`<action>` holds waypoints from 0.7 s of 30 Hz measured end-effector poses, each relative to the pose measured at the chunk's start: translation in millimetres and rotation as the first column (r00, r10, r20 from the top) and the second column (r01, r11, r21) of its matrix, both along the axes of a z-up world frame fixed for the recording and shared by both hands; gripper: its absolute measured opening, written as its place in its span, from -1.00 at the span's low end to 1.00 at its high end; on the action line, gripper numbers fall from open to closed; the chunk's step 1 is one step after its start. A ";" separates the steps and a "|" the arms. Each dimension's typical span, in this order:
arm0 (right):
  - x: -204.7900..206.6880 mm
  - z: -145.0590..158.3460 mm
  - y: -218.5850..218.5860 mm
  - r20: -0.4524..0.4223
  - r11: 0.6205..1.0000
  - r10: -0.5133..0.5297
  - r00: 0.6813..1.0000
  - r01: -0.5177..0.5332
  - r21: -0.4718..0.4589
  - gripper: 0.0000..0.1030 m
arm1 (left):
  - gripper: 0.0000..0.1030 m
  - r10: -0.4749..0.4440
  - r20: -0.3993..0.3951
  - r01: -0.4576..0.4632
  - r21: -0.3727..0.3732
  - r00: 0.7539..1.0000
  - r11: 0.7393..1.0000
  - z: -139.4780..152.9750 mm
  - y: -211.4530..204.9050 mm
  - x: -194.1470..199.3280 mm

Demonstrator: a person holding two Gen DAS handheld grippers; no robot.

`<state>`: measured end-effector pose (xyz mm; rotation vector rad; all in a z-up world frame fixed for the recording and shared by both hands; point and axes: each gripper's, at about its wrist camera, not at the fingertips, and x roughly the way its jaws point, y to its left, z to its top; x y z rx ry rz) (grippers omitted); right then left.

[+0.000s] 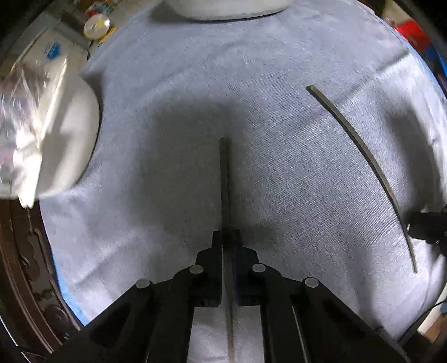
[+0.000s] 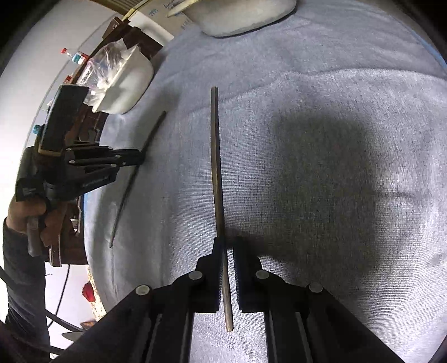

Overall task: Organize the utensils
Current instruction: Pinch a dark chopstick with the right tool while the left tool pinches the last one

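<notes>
Two dark chopsticks are over a grey-blue cloth (image 1: 167,111). My left gripper (image 1: 226,237) is shut on one chopstick (image 1: 223,178), which runs straight ahead between the fingers. My right gripper (image 2: 228,243) is shut on the other chopstick (image 2: 216,156), which points away from the camera. In the left wrist view the right gripper's chopstick (image 1: 363,150) curves along the right side, held by the right gripper (image 1: 410,226). In the right wrist view the left gripper (image 2: 141,159) holds its chopstick (image 2: 134,178) at the left.
A white container (image 1: 69,134) with clear plastic wrapping sits at the cloth's left edge; it also shows in the right wrist view (image 2: 125,83). Another white dish (image 1: 223,8) stands at the far edge. A dark wooden table edge (image 1: 22,251) borders the cloth.
</notes>
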<state>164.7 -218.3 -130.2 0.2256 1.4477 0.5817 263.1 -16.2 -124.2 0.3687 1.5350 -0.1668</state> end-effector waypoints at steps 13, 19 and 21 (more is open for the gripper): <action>63.3 6.8 72.1 0.086 0.967 0.108 0.990 -0.084 -0.240 -0.67 | -0.72 0.295 -0.088 -0.306 -0.170 0.952 0.937 4.5 49.0 2.6; 61.5 7.1 104.0 0.096 0.899 0.216 0.972 -0.160 -0.408 -0.71 | -0.51 0.257 -0.061 -0.264 -0.144 0.964 0.954 5.6 39.0 -7.6; 59.5 6.6 103.1 0.083 0.892 0.221 0.972 -0.167 -0.421 -0.86 | -0.85 0.245 -0.072 -0.253 -0.135 0.967 0.958 5.3 35.5 -10.6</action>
